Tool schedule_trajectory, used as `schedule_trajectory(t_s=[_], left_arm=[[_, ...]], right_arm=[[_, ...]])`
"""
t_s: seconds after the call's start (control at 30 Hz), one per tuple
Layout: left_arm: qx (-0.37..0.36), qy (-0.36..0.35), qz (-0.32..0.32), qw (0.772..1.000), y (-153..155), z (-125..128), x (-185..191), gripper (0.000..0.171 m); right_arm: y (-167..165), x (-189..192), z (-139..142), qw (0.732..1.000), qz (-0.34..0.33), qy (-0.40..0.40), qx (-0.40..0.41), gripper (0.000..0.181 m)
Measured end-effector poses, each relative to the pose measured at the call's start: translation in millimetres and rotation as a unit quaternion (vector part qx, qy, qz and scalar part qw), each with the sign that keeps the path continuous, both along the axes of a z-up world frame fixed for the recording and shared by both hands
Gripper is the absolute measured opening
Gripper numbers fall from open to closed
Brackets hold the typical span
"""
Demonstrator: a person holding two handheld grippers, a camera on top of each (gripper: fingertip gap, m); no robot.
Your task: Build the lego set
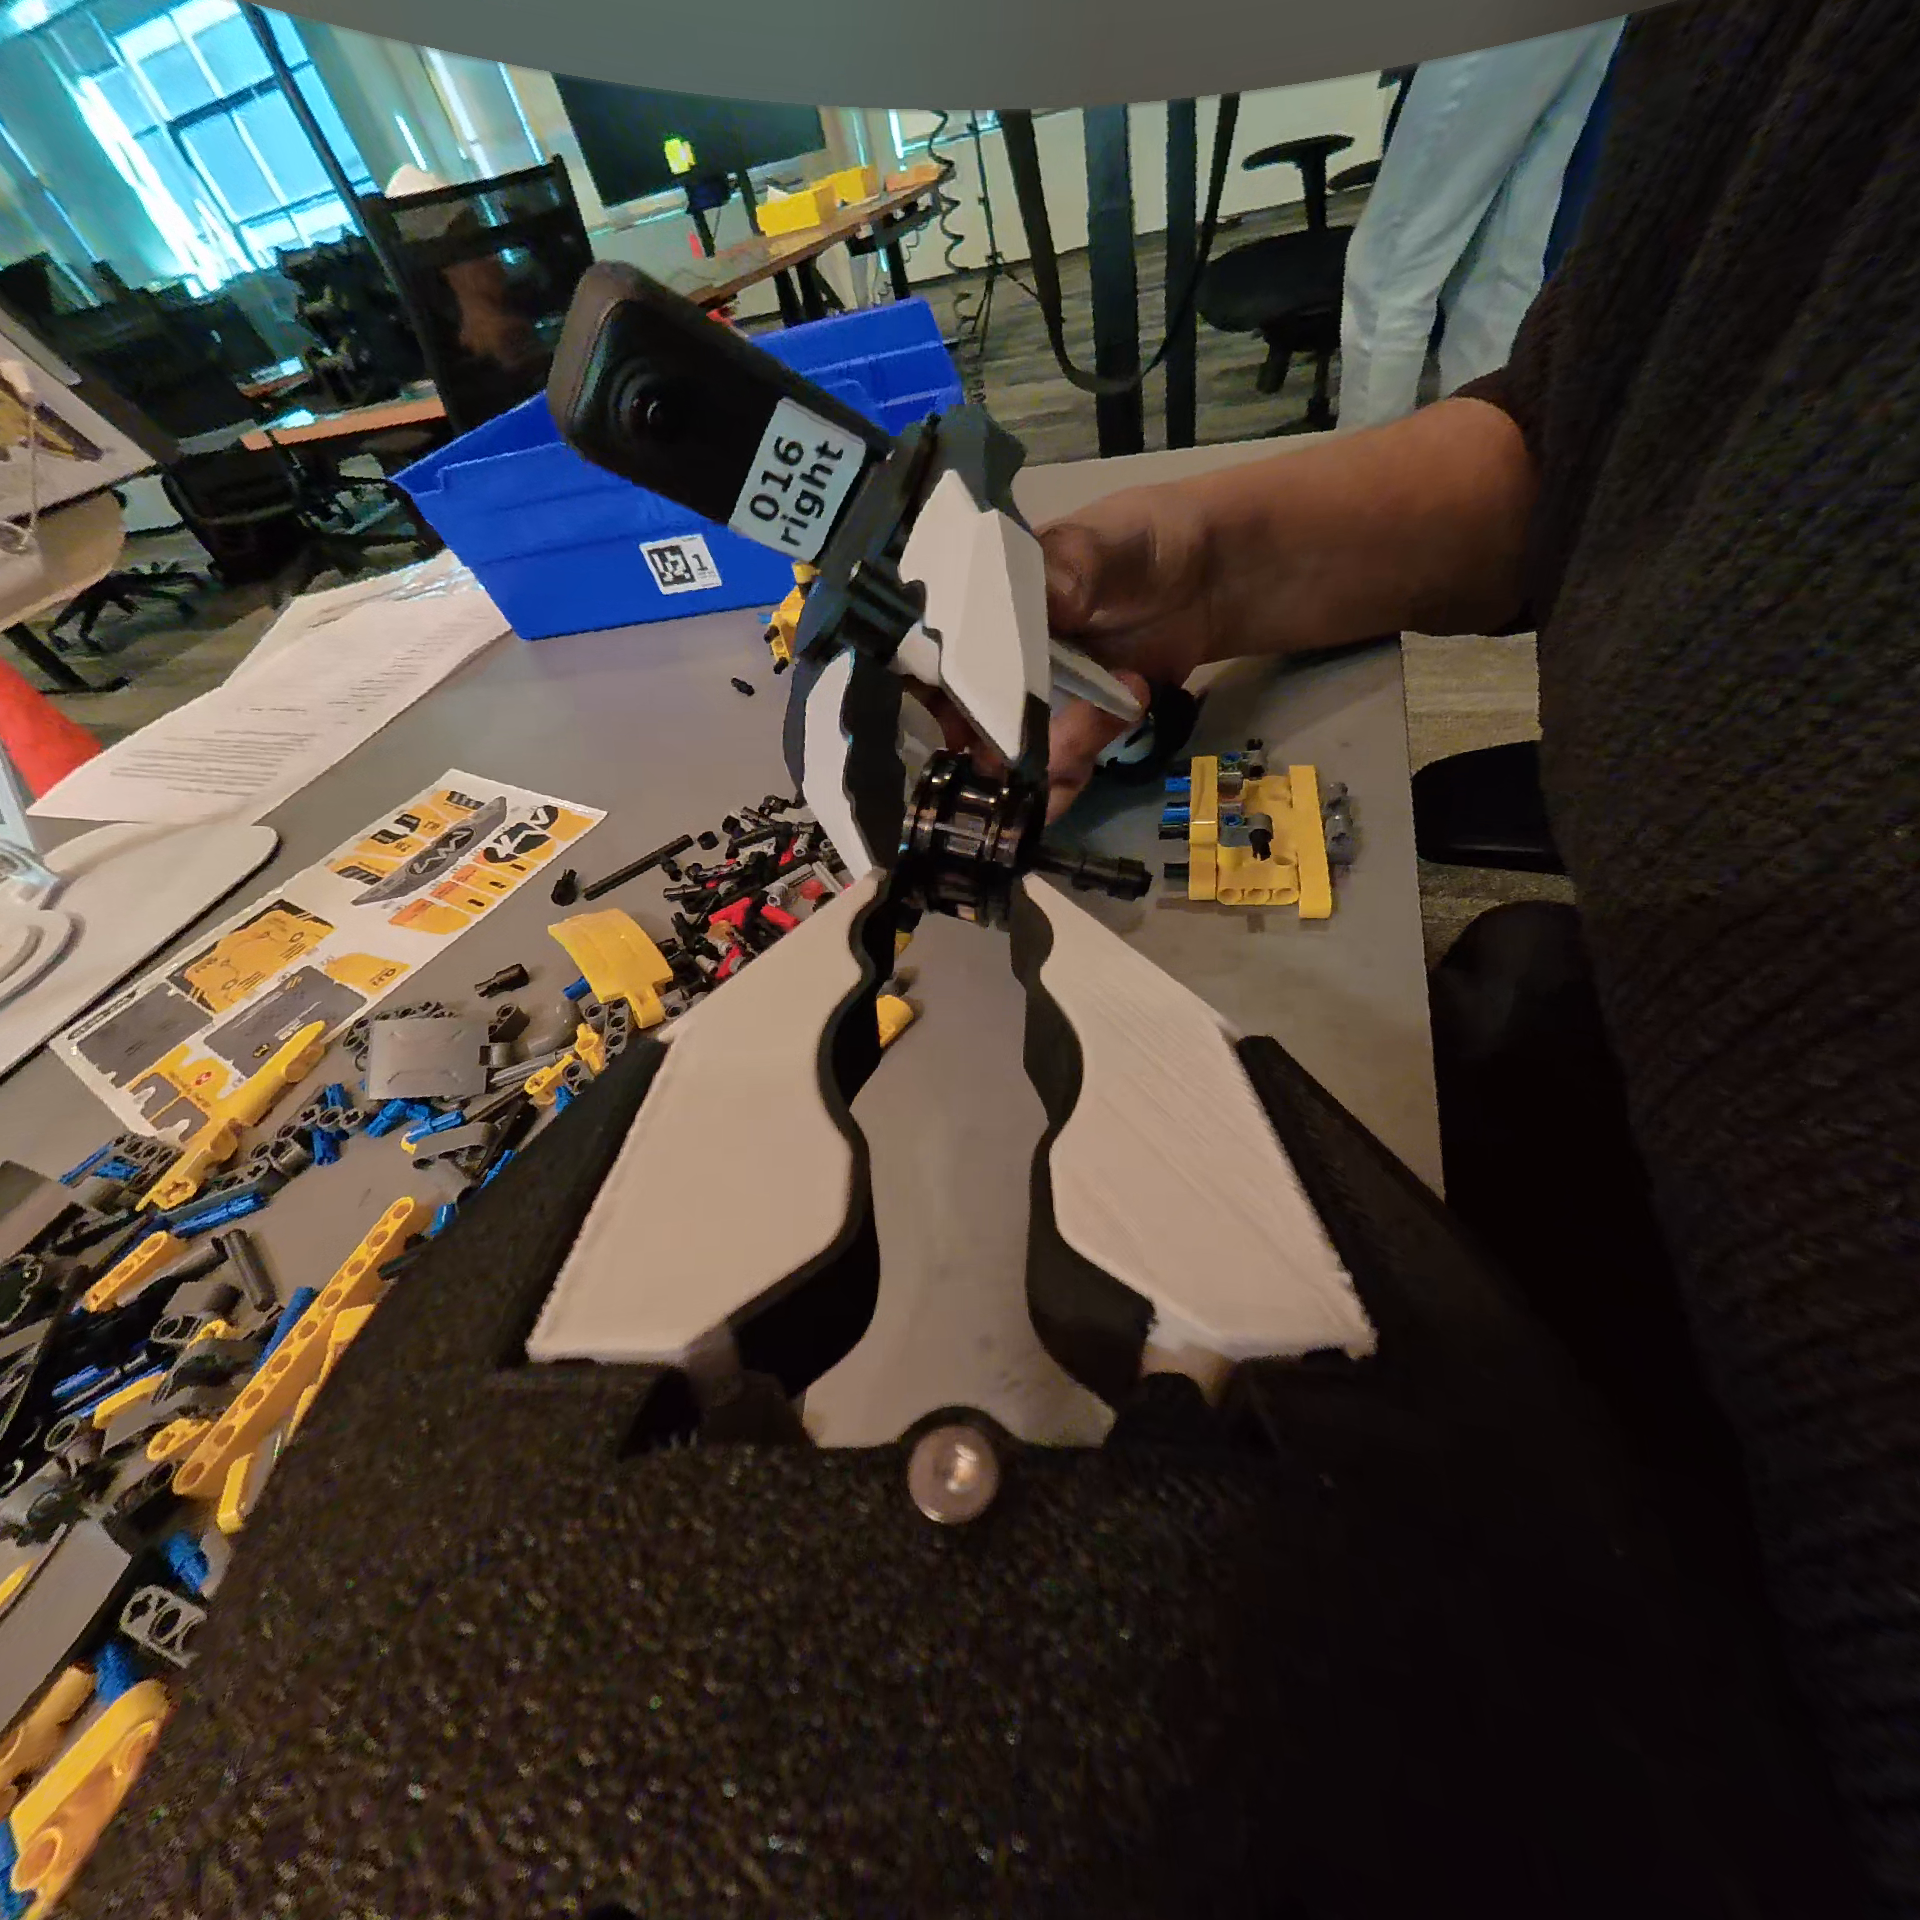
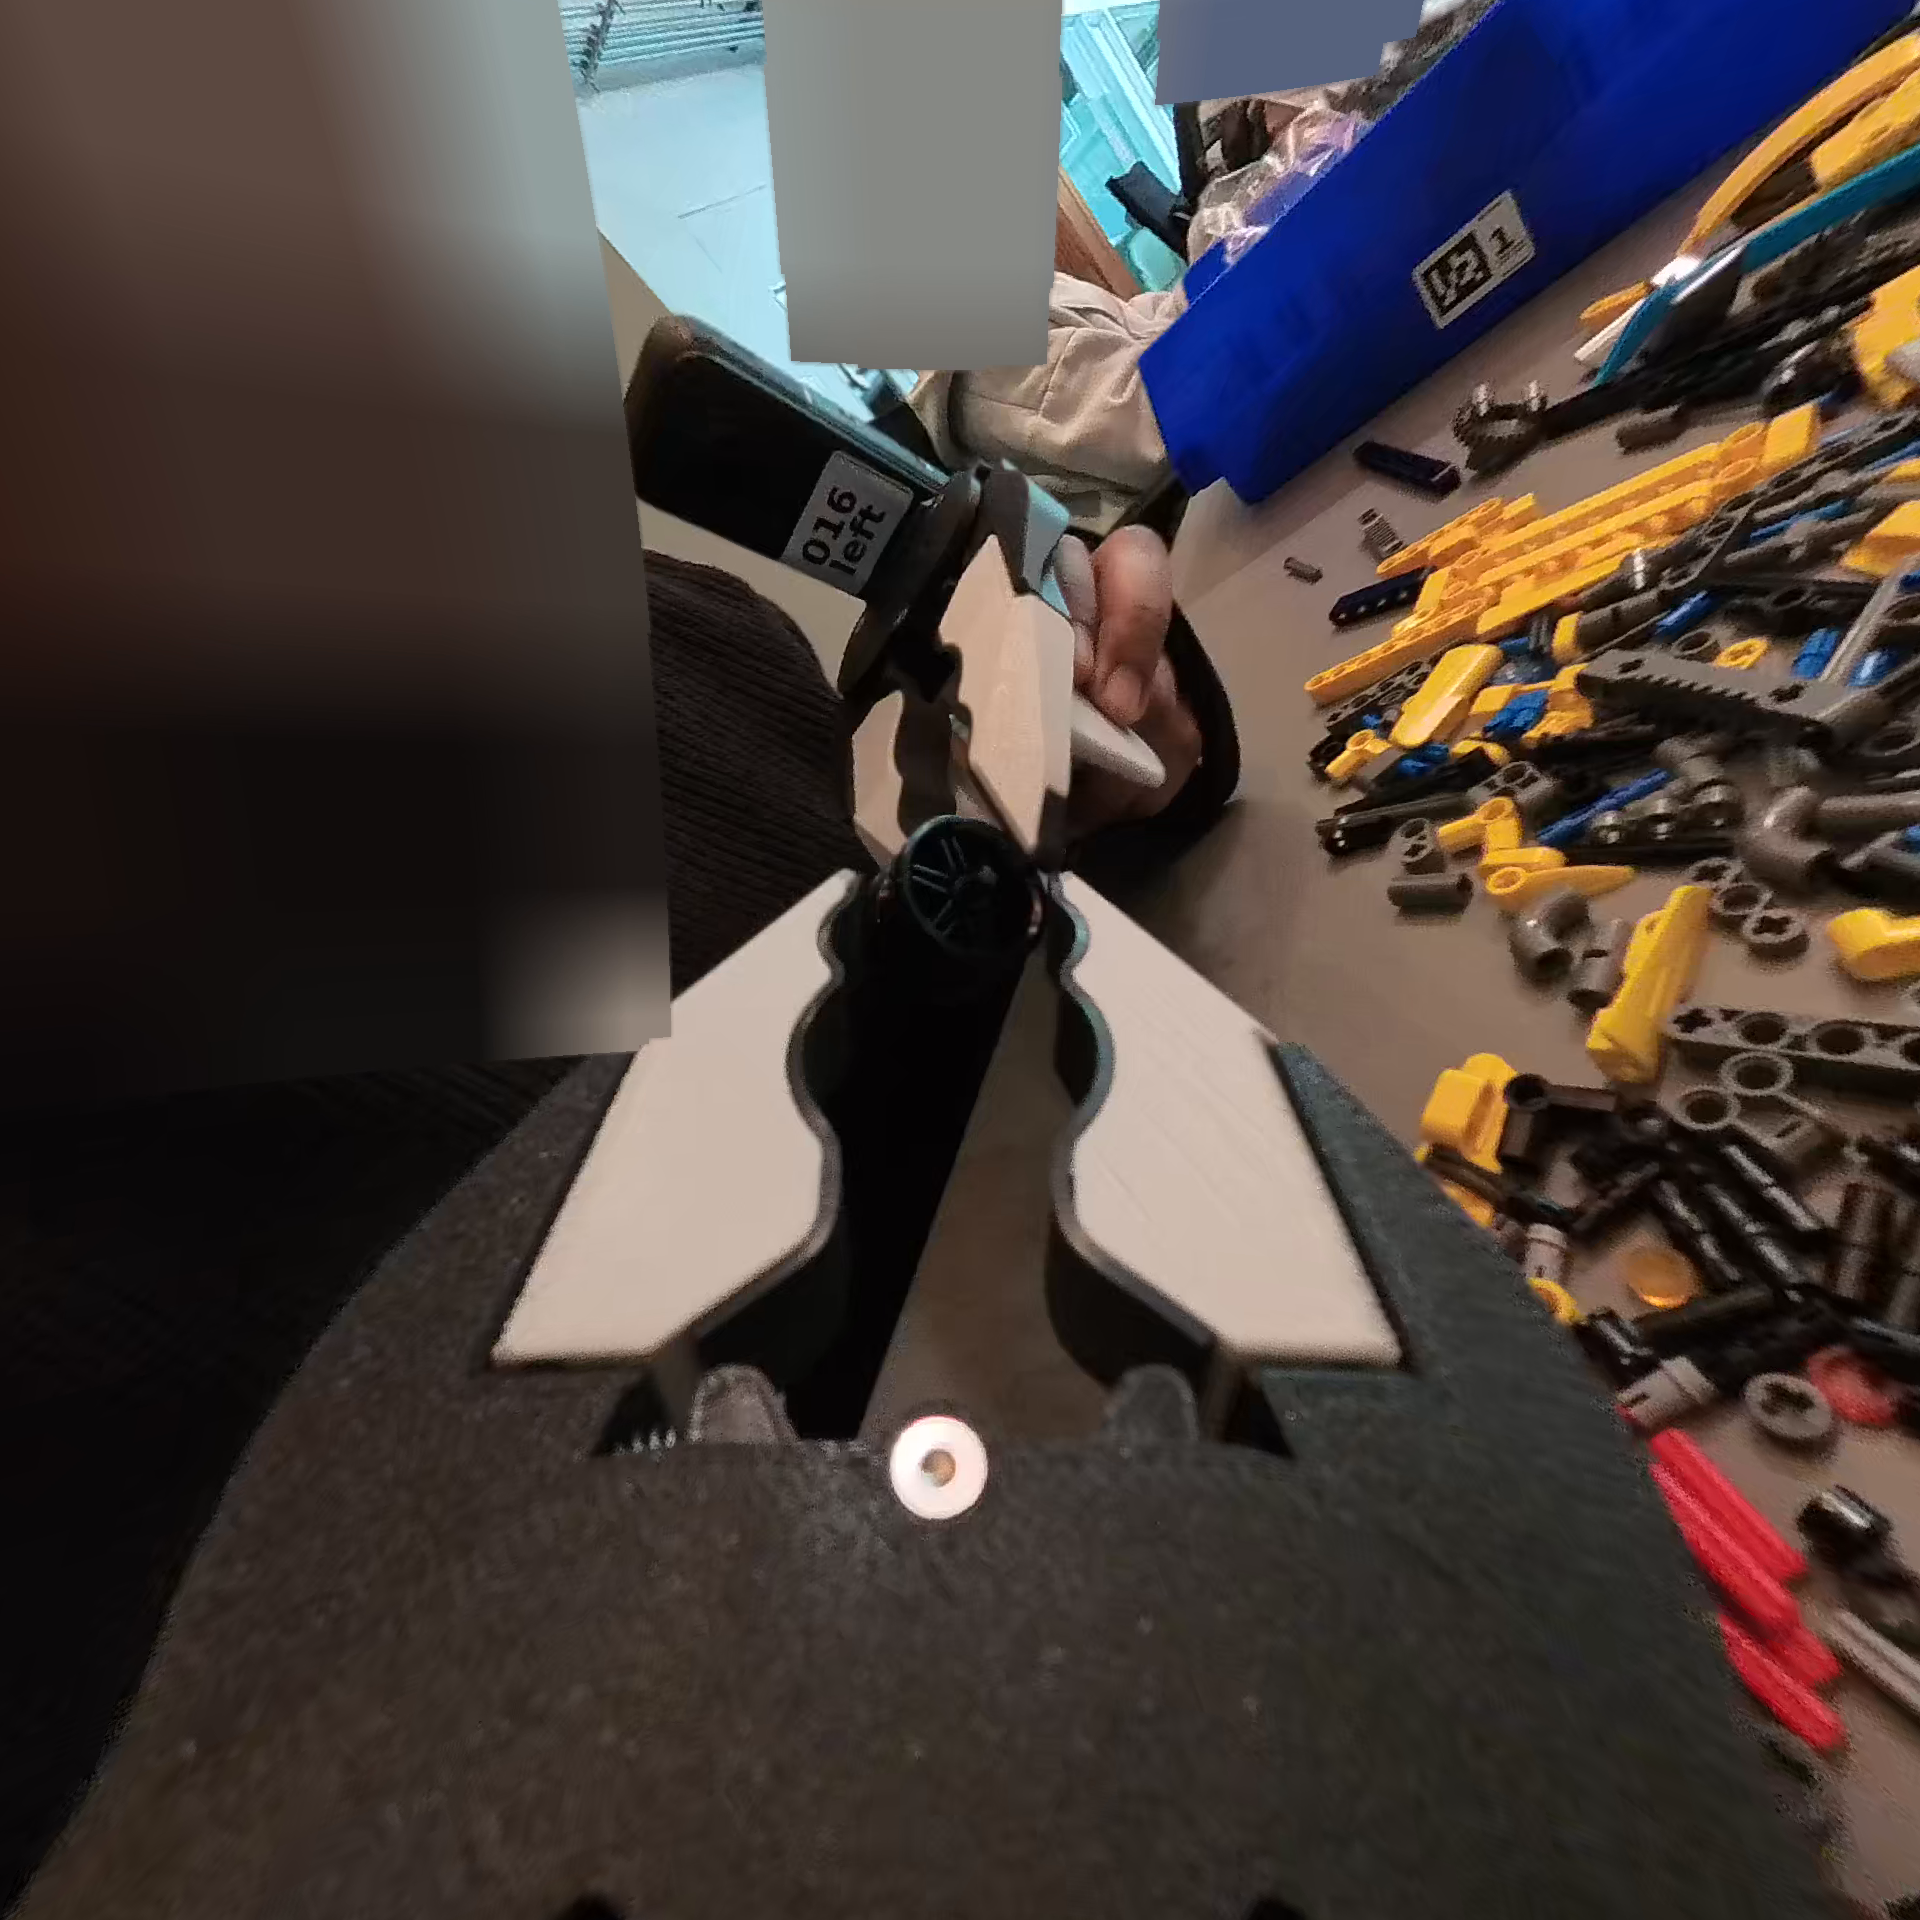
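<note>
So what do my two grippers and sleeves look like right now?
Both the left gripper and right gripper have white wavy-edged fingers lined black, on textured black bodies, each carrying a black camera with a white label. The sleeve is dark knit.

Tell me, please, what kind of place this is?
Probably an open office or lab: office chairs, a monitor, and a grey table with loose building-toy parts.

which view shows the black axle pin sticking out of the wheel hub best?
Left wrist view: the black wheel hub is side-on, so its axle pin juts clear. Right wrist view looks at the hub's spoked face; the pin is hidden.
</note>
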State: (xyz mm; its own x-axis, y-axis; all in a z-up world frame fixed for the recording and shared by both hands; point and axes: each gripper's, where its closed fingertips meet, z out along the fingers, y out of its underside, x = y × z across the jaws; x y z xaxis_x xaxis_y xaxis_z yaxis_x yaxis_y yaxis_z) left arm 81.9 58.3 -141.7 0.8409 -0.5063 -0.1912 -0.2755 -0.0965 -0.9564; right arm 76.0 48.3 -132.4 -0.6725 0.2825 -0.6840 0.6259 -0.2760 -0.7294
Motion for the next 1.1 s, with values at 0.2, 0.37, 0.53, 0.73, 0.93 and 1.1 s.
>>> schedule_trajectory(t_s=[0.2,0.37,0.53,0.73,0.93,1.1], left_arm=[[-0.002,-0.082,0.024,0.996,3.7,12.0,-20.0,0.036],[-0.009,-0.153,0.03,0.988,4.7,19.1,-34.7,0.036],[-0.057,-0.184,-0.01,0.981,0.8,12.2,-25.2,0.036],[-0.129,-0.177,-0.005,0.976,4.4,-7.5,-20.2,0.035],[-0.19,-0.153,0.004,0.97,5.4,-27.2,-15.3,0.034],[-0.222,-0.154,-0.008,0.963,2.6,-35.0,-10.4,0.034]], right_arm=[[12.7,-8.4,1.6,0.989,-0.067,0.082,0.102,0.034],[17.8,-14.4,-27.9,0.946,-0.094,0.119,0.285,0.034],[12.5,-16.4,-61.5,0.883,-0.075,0.161,0.434,0.034],[7.0,-12.3,-61.6,0.889,-0.056,0.176,0.418,0.035],[0.6,-4.1,-60.3,0.872,-0.026,0.227,0.432,0.035],[1.1,-1.3,-59.0,0.847,-0.022,0.278,0.452,0.035]])
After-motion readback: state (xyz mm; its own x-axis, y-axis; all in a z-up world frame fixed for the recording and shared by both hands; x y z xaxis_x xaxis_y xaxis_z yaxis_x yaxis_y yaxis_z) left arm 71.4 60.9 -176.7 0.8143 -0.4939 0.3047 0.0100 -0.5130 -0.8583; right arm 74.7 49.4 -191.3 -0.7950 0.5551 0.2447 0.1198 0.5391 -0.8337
